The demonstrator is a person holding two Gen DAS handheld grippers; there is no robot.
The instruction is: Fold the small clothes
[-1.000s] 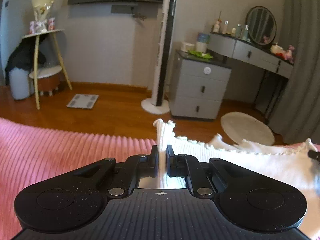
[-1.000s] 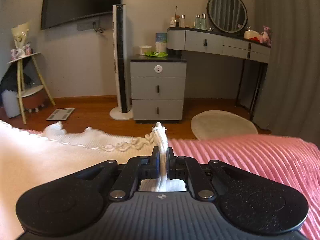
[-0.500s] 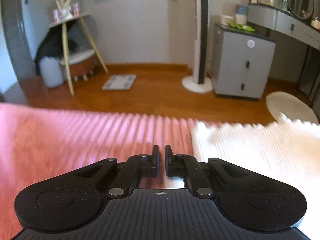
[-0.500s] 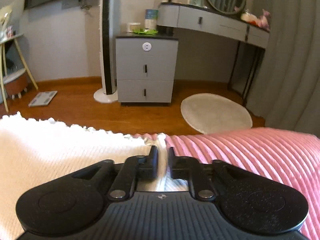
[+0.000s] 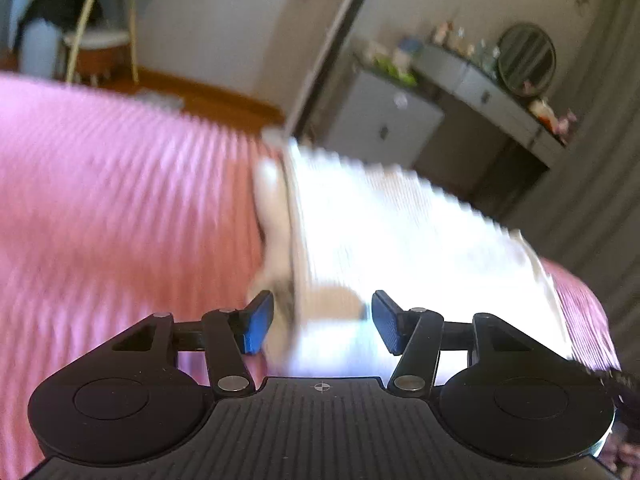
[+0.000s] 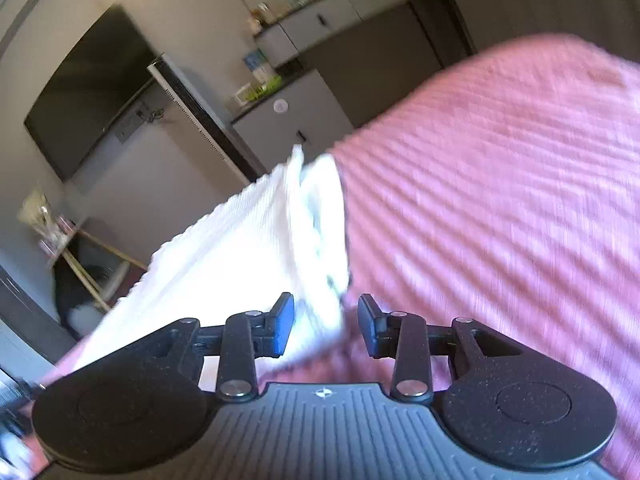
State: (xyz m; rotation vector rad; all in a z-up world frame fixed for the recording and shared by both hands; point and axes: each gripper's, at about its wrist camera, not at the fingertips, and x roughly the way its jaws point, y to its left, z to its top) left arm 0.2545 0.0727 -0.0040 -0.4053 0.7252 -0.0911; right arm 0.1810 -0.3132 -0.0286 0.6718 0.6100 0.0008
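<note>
Opening, left claw point(image 5: 322, 322) and right claw point(image 6: 325, 325) each straddle the white garment's point(image 5: 400, 232) edge, pads clear.

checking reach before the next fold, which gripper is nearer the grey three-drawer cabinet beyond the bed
Neither is clearly nearer. The left gripper and right gripper both sit over the white ribbed knit garment on the bed, jaws opening, with the cabinet far across the floor.
</note>
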